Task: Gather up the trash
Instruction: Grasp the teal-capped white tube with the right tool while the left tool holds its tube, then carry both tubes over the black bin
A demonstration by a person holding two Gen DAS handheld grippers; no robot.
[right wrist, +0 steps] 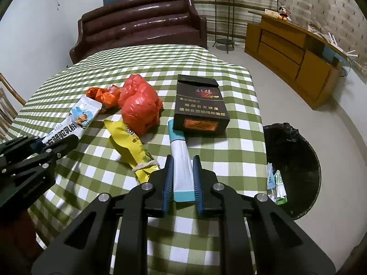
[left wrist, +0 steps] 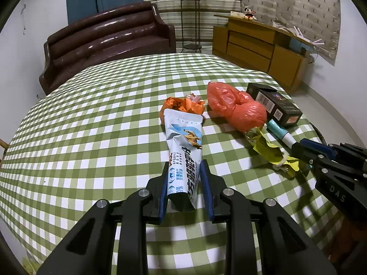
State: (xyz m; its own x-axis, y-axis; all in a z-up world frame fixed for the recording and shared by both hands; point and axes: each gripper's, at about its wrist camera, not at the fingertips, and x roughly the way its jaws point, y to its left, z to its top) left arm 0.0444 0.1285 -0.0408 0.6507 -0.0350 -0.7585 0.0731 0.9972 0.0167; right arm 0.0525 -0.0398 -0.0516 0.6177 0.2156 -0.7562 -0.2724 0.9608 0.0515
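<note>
Left tool (left wrist: 184, 171): clenched on the white milk-powder sachet (left wrist: 183, 146), whose long axis runs toward twelve o'clock on the table (left wrist: 91, 114).
Right tool (right wrist: 182, 171): blue pads flank the teal-ended sachet (right wrist: 180, 160); contact looks made, though I can't be sure it is firm.
Bin (right wrist: 296, 160): on the floor at three o'clock of the right tool, the nearer hand.
Remaining: red bag (right wrist: 140, 105), yellow wrapper (right wrist: 130, 144), dark box (right wrist: 199, 105).

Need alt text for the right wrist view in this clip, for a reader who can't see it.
The right gripper is closed on a white and teal packet lying on a green checked tablecloth. Beyond it sit a dark box, a red plastic bag and a yellow wrapper; a black-lined bin stands on the floor to the right.
</note>
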